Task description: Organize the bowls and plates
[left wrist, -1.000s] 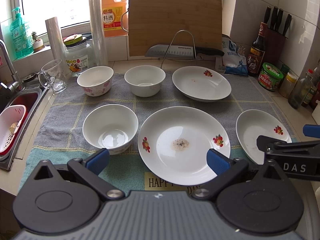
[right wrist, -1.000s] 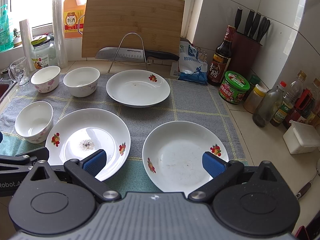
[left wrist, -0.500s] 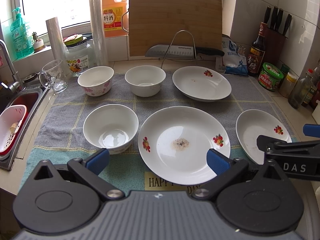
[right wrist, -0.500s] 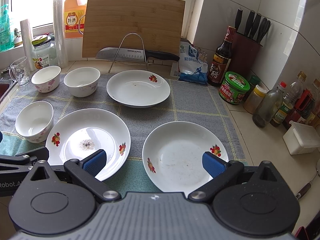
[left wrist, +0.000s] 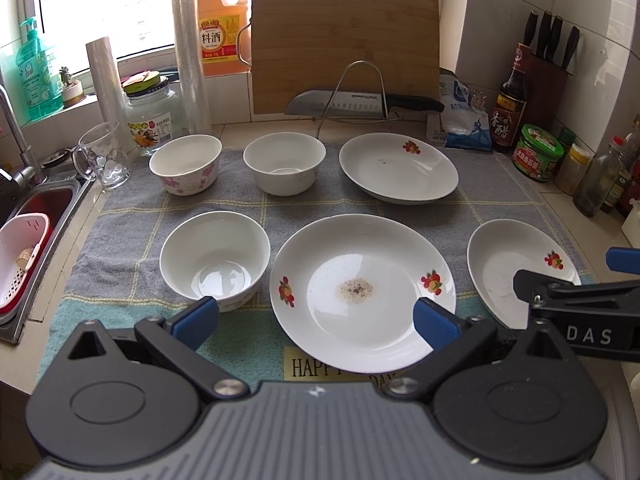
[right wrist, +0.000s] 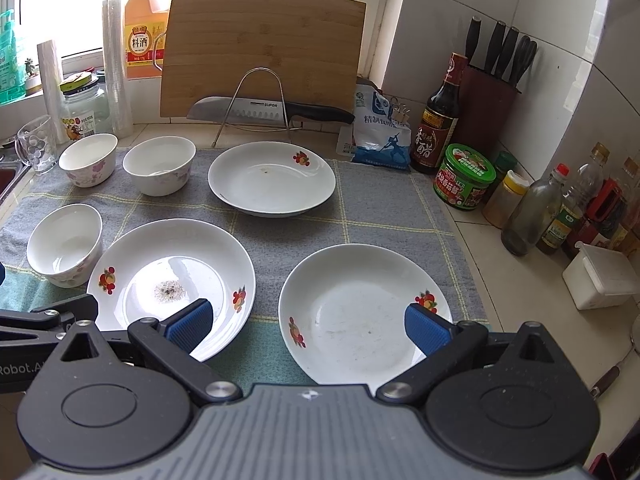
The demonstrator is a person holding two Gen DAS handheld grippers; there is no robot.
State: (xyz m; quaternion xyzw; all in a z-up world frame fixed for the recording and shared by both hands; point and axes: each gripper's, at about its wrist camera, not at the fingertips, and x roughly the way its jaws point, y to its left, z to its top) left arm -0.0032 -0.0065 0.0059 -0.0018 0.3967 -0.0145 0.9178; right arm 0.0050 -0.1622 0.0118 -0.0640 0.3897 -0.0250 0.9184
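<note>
On a grey checked towel [left wrist: 472, 216] lie three white plates with red flowers: a large soiled plate [left wrist: 362, 290] [right wrist: 172, 280] in front, a right plate [left wrist: 516, 268] [right wrist: 362, 312], and a far plate [left wrist: 398, 168] [right wrist: 272, 178]. Three white bowls stand to the left: a near bowl [left wrist: 214, 258] [right wrist: 64, 244], a plain far bowl [left wrist: 284, 168] [right wrist: 158, 170], and a pink-flowered bowl [left wrist: 186, 170] [right wrist: 88, 160]. My left gripper [left wrist: 316, 318] hovers open above the large plate's near edge. Over the right plate, my right gripper [right wrist: 308, 326] is open and holds nothing.
A cutting board [left wrist: 346, 48], a knife [left wrist: 360, 102] on a wire rack, a glass mug [left wrist: 104, 156] and a jar [left wrist: 150, 120] line the back. Sauce bottles [right wrist: 438, 120], a green-lidded tub [right wrist: 466, 178] and a knife block [right wrist: 492, 100] crowd the right. The sink [left wrist: 28, 240] lies left.
</note>
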